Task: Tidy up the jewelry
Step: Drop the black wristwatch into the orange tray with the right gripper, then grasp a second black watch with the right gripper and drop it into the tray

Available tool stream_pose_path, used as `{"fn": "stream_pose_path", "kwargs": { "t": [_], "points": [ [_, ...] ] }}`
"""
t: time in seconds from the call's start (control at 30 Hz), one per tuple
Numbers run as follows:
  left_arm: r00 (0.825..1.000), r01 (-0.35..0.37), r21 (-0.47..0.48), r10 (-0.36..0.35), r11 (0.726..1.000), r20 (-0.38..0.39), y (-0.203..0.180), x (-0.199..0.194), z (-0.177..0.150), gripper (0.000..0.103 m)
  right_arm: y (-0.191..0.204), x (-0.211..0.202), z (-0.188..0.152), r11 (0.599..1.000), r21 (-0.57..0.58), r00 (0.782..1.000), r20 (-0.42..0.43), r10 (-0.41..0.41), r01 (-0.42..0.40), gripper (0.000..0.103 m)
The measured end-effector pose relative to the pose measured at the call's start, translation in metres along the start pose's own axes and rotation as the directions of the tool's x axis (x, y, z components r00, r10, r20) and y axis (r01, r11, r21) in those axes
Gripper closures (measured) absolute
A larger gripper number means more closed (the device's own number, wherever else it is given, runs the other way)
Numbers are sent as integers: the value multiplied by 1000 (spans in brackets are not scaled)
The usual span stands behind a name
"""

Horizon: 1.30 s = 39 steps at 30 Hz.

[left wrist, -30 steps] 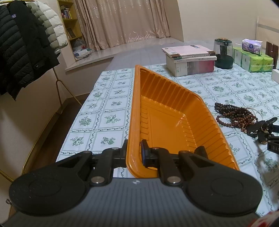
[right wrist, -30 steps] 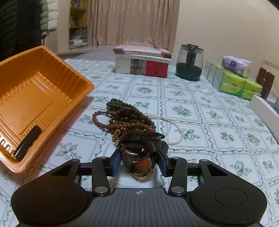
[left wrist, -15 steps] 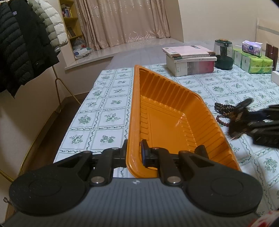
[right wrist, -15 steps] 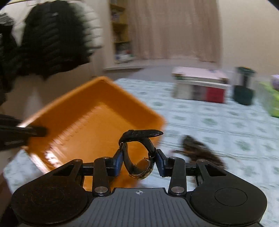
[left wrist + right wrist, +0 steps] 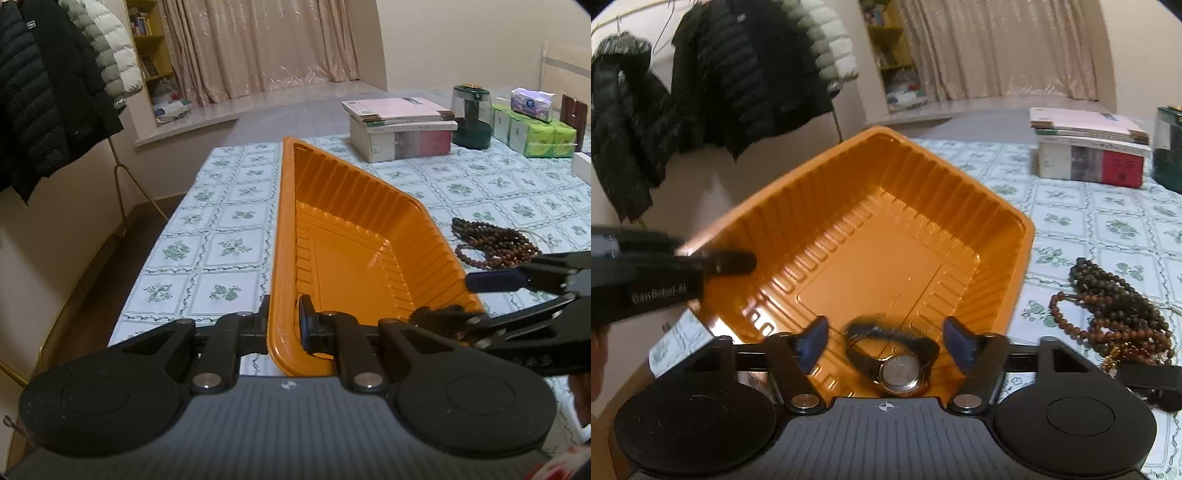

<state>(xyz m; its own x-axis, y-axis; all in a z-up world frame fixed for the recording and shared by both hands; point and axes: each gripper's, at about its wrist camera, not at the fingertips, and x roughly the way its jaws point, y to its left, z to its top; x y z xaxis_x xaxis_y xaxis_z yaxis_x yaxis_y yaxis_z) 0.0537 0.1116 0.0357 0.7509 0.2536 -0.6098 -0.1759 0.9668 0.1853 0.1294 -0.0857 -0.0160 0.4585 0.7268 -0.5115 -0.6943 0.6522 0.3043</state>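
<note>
Right wrist view: right gripper (image 5: 884,345) jaws opening, watch (image 5: 894,360) released between them above orange tray (image 5: 1027,236); may bounce out. Left gripper (image 5: 282,325) clamps tray rim.

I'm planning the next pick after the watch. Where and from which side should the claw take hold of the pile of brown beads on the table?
Grip the brown beads where the strands bunch thickest, in the middle of the heap, coming down from above. They lie flat and loose on the tablecloth, so a side approach would likely push them along. A single outer loop would probably slip out.
</note>
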Motion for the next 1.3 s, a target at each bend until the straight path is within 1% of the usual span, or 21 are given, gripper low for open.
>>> {"fn": "stream_pose_path", "kwargs": {
  "t": [0.1, 0.17, 0.2, 0.27, 0.3, 0.37, 0.43, 0.5, 0.6, 0.63, 0.7, 0.77, 0.87, 0.97, 1.0, 1.03, 1.07, 1.1, 1.13, 1.2, 1.3],
  "points": [
    [1000, 1, -4, -1, 1000, -1, 1, 0, 0, 91, -7, -19, -1, 998, -13, 997, 51, -64, 65, 32],
    [1000, 0, -3, 0, 1000, 0, 1, 0, 0, 91, -16, -33, -9, 988, -22, 985, 85, -153, 155, 32],
    [1000, 0, -3, 0, 1000, -1, 1, 0, 0, 91, -23, -38, -13, 977, -24, 974, 90, -209, 212, 31],
    [1000, -1, -2, 1, 1000, 0, 1, 0, 0, 91, -40, -45, -23, 943, -18, 941, 78, -331, 333, 30],
    [1000, -2, -2, 2, 1000, 0, 1, 0, 0, 91, -49, -46, -28, 923, -7, 922, 63, -382, 384, 27],
    [1000, -3, -1, 3, 1000, 0, 1, 0, 0, 91, -71, -48, -35, 891, 40, 891, 19, -454, 453, 24],
    [1000, -5, 0, 5, 1000, -2, 1, 0, 0, 91, -88, -47, -39, 873, 81, 876, 1, -482, 480, 22],
    [1000, -7, 0, 7, 1000, -4, 1, 0, 0, 91, -101, -43, -40, 856, 97, 861, -10, -509, 508, 22],
    [1000, -9, 2, 9, 1000, -7, 0, 0, 0, 91, -111, -37, -40, 842, 94, 847, -18, -532, 531, 21],
    [1000, -9, 4, 9, 1000, -7, 0, 0, 0, 91, -115, -37, -40, 843, 110, 849, -22, -527, 526, 22],
    [1000, -12, 7, 12, 1000, -6, -1, 0, 0, 91, -127, -41, -41, 851, 197, 870, -24, -492, 486, 21],
    [1000, -14, 9, 14, 1000, -7, -2, 1, 0, 91, -135, -44, -41, 849, 263, 883, -25, -469, 459, 21],
    [1000, -14, 9, 14, 1000, -7, -2, 1, 0, 91, -144, -41, -39, 832, 326, 886, -41, -461, 448, 22],
    [1000, -13, 10, 13, 1000, -7, -2, 0, 0, 91, -147, -45, -38, 820, 374, 890, -36, -455, 434, 22],
    [1000, -14, 11, 14, 1000, -7, -2, 1, 0, 91, -148, -45, -38, 817, 381, 890, -36, -455, 433, 26],
    [1000, -14, 11, 14, 1000, -7, -2, 1, 0, 91, -147, -46, -38, 815, 380, 888, -38, -458, 437, 32],
    [1000, -14, 11, 14, 1000, -7, -2, 1, 0, 91, -146, -46, -38, 815, 374, 886, -47, -461, 443, 47],
    [1000, -13, 11, 13, 1000, -7, -2, 1, 0, 91, -146, -47, -38, 815, 373, 887, -49, -459, 443, 53],
    [1000, -13, 11, 13, 1000, -7, -2, 1, 0, 91, -146, -48, -39, 815, 372, 886, -49, -462, 445, 54],
    [1000, -14, 14, 14, 1000, -7, -2, 1, 0, 91, -143, -51, -39, 812, 362, 879, -45, -475, 457, 61],
    [1000, -14, 20, 14, 1000, -10, -1, 2, 1, 91, -138, -54, -36, 819, 323, 871, -42, -489, 475, 67]
  ]
}}
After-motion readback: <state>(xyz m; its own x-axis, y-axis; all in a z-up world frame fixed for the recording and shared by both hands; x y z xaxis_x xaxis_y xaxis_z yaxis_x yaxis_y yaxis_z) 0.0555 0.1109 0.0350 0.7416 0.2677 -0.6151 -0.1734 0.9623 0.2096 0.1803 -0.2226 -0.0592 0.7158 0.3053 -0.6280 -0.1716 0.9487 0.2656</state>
